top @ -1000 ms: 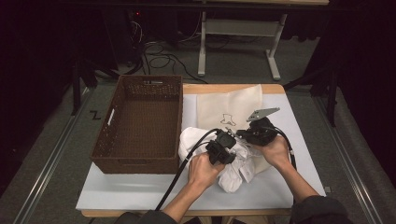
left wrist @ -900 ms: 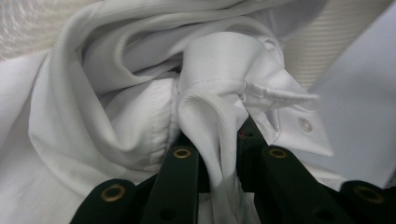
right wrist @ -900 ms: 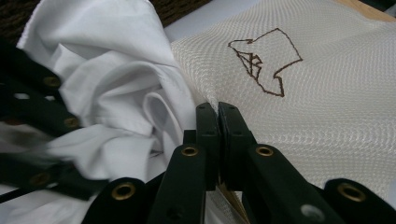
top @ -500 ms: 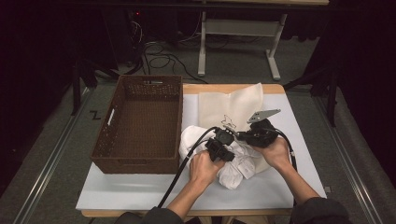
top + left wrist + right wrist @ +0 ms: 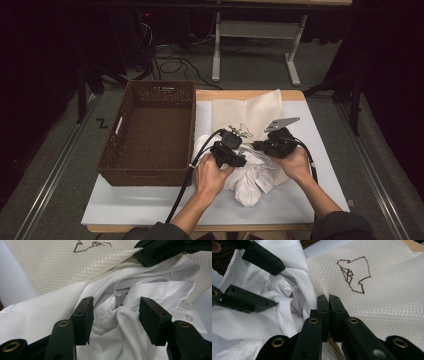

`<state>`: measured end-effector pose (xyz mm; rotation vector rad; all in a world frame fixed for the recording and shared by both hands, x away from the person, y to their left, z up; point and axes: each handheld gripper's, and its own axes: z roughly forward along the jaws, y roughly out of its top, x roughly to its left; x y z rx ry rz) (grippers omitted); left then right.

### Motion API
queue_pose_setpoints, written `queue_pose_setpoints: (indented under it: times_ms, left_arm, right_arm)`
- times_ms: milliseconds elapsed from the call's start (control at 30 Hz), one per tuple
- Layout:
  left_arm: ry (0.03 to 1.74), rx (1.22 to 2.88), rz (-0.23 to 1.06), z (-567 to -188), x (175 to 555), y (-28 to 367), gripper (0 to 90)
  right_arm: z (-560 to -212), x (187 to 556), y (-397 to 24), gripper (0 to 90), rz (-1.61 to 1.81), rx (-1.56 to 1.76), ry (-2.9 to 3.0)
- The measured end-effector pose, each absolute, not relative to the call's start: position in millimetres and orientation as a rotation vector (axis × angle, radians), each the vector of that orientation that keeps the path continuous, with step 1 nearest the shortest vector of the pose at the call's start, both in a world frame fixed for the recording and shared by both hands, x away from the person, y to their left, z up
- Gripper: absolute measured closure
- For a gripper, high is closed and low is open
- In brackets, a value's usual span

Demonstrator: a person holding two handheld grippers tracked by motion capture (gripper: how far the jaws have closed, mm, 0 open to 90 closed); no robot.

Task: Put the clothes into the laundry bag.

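A crumpled white shirt (image 5: 250, 182) lies on the table, partly over a cream mesh bag (image 5: 250, 112) with a brown stitched emblem (image 5: 354, 275). My left gripper (image 5: 239, 161) hovers over the shirt (image 5: 117, 322). Its jaws have just been opening and now stand open astride a fold, pads off the cloth. My right gripper (image 5: 260, 146) is shut on the bag's edge (image 5: 387, 302), right beside the shirt. The right gripper's jaws (image 5: 160, 251) appear at the top of the left gripper view. The open left gripper (image 5: 254, 277) appears at the left of the right gripper view.
A brown wicker basket (image 5: 107, 155) stands on the left half of the table, beside the shirt. A pale sheet (image 5: 150, 205) covers the tabletop. A cable (image 5: 182, 192) trails from the left gripper toward the front edge. A desk frame (image 5: 255, 30) stands beyond the table.
The left gripper's jaws have parted, and that hand has shifted slightly up and back from the shirt. The right gripper has kept still, pinching the bag.
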<state>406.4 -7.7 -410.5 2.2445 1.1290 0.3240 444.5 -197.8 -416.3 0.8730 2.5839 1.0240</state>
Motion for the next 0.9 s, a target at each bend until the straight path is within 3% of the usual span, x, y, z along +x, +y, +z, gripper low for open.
queue_pose_setpoints:
  times_ms: [133, 267, 367, 900]
  left_arm:
    - [1.134, 2.246, 0.284, -414.9, 413.6, -8.0, 46.3]
    - [1.084, 2.267, 0.182, -422.6, 420.0, -13.5, 72.7]
    - [1.045, 2.277, 0.115, -424.4, 419.2, -20.0, 82.0]
    - [1.125, 2.252, 0.142, -438.5, 438.8, -37.3, 83.9]
  right_arm:
    - [-415.8, 444.7, -197.5, 89.1, 1.014, 0.867, 2.591]
    - [-415.4, 444.9, -196.0, 89.1, 1.022, 0.866, 2.585]
    - [-414.0, 445.7, -196.6, 89.1, 1.035, 0.877, 2.583]
    - [-420.2, 441.6, -195.0, 89.1, 1.041, 0.861, 2.607]
